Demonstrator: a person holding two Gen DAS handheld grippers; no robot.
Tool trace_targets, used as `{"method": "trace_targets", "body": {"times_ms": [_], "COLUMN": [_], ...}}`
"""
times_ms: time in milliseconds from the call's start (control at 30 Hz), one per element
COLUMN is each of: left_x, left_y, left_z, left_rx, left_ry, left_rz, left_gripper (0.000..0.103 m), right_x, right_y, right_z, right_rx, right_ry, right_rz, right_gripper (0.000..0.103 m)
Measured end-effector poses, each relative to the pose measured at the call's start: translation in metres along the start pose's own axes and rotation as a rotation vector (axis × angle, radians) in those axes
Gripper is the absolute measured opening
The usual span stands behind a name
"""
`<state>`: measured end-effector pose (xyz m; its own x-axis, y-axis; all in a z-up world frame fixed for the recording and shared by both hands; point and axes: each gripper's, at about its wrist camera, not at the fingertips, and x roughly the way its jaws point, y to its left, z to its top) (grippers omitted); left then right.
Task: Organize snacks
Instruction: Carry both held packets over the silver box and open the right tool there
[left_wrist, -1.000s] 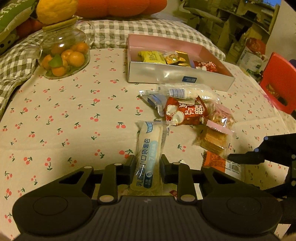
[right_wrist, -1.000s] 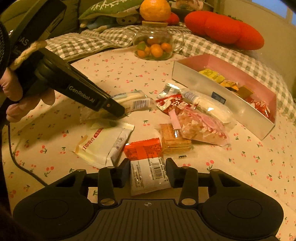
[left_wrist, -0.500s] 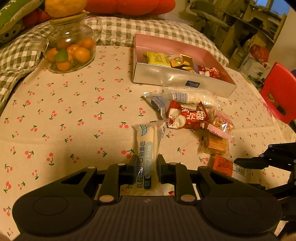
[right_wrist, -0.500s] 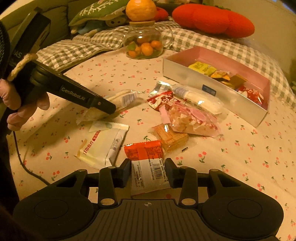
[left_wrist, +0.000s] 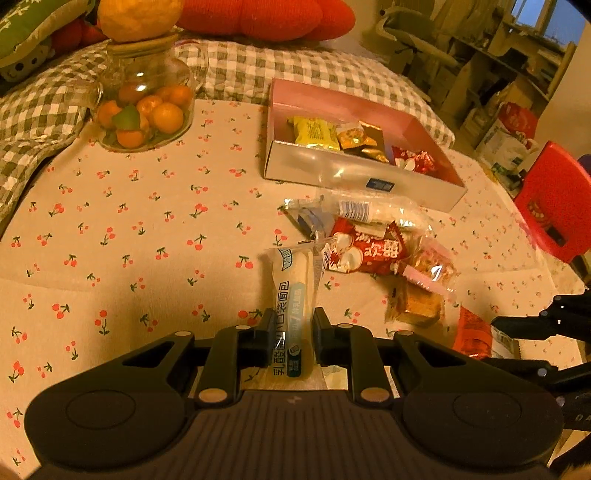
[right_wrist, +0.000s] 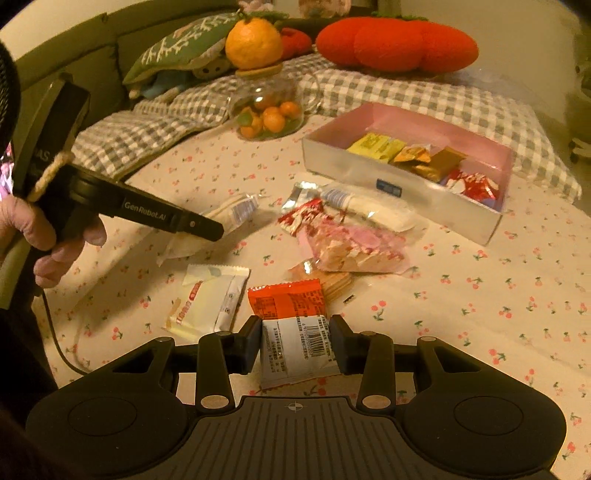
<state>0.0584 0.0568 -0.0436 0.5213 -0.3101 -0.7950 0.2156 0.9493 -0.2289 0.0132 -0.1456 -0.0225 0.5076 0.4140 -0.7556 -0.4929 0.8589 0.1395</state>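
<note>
White bread pack (left_wrist: 291, 314) is clamped in the left tool (left_wrist: 290, 334); the right tool (right_wrist: 295, 341) grips an orange-white packet (right_wrist: 291, 325). Pink box (right_wrist: 491, 230) lies at two o'clock.

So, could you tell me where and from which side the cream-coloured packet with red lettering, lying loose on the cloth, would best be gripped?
Probably across its narrow width near the middle. The cream packet lies flat, long and thin, so jaws coming down from above could span its two long edges. Its left side is bare tablecloth; the orange-and-white packet crowds its right.
</note>
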Motion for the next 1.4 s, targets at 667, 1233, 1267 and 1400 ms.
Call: {"method": "trace_targets", "body": {"times_ms": [667, 1233, 1267, 1400], "left_x": [-0.009, 0.012, 0.013, 0.015], "left_y": [-0.014, -0.033, -0.034, -0.039], "left_z": [0.035, 0.074, 0.076, 0.08], "left_rx": [-0.079, -0.178, -0.187, -0.212], "left_ry": [-0.069, -0.091, -0.092, -0.095], "left_rz": [-0.014, -0.049, -0.051, -0.066], "left_gripper": [0.018, 0.018, 0.018, 0.018], "right_x": [-0.023, 0.001, 0.004, 0.012], "right_y": [-0.057, -0.102, -0.105, -0.121], "right_z": [0.043, 0.076, 0.078, 0.083], "right_rx": [0.185, 0.405, 0.421, 0.498], "right_ry": [-0.125, -0.171, -0.178, -0.211], "right_rz": [-0.069, -0.07, -0.07, -0.067], "right_gripper": [0.039, 0.039, 0.039, 0.039]}}
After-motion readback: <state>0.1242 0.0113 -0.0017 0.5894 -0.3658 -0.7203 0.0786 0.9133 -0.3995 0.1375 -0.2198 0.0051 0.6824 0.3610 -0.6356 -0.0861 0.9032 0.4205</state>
